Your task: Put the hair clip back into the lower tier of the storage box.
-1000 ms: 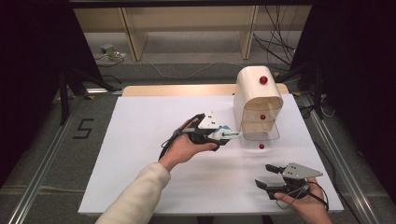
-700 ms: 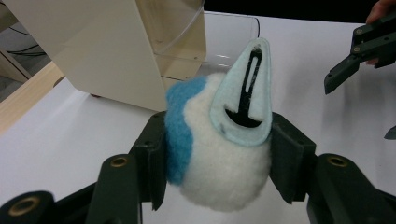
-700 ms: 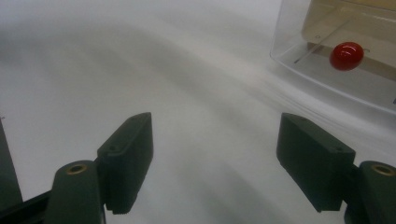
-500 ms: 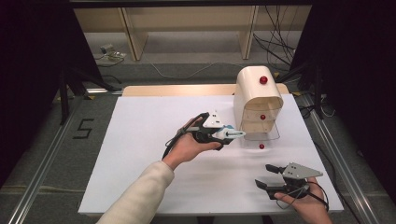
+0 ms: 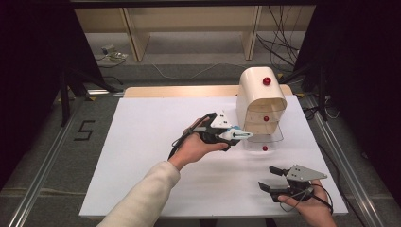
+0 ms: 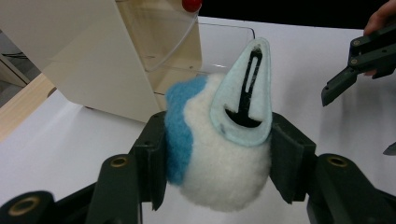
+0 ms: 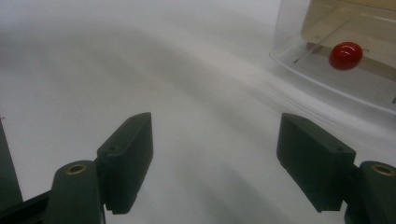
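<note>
Nearest the person, the right claw hangs low over the white desk with its jaws spread and nothing between them, well short of the cabinet. Farther in, the left claw is pinching a plush toy, white and blue with a pale felt ear-shaped flap, squeezed between both pads. The toy's tip points straight at the clear drawer that stands pulled out from the bottom of the cream drawer cabinet, just beyond the claw and slightly to its right. The drawer's open top faces up and its red knob faces the person, so the left hand is clearly the nearer one; dropping the toy in would likely take a short forward reach over the drawer's near wall.
</note>
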`<state>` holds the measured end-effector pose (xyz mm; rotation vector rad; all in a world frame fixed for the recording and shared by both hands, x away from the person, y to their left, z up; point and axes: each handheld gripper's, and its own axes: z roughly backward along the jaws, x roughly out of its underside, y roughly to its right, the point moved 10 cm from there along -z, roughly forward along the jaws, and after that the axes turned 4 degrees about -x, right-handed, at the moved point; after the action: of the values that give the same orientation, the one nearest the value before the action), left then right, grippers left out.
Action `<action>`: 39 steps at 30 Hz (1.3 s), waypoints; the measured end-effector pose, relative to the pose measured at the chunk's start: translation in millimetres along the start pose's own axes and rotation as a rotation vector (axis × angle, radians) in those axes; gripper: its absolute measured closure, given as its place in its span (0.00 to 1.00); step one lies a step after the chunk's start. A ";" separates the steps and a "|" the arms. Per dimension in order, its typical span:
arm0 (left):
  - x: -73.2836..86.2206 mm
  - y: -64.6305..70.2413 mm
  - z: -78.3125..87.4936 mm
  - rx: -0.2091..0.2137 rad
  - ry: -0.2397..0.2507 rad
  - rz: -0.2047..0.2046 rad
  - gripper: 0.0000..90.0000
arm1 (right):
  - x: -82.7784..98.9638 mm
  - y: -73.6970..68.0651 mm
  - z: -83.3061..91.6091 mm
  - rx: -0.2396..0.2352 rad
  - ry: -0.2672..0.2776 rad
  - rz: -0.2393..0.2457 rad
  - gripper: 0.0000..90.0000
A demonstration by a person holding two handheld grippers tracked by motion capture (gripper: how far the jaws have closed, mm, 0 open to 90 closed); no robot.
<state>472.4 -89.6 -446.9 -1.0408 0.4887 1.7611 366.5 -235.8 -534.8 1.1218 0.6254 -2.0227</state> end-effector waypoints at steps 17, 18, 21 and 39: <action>-11.8 4.5 -9.5 0.009 -0.003 -0.013 0.52 | 0.8 0.5 0.5 0.002 -0.007 0.005 0.31; -11.9 4.7 -10.0 0.009 -0.006 -0.015 0.52 | 0.4 0.3 0.4 0.002 -0.004 -0.001 0.31; -12.7 5.0 -11.6 0.009 -0.008 -0.018 0.52 | 0.4 0.2 0.4 0.002 -0.004 0.000 0.31; -23.2 9.1 -21.4 0.022 -0.012 -0.027 0.52 | 0.8 0.6 0.2 0.003 -0.007 -0.002 0.31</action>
<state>476.6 -121.6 -440.8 -1.0165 0.4831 1.7333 366.5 -236.6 -535.4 1.1160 0.6203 -2.0288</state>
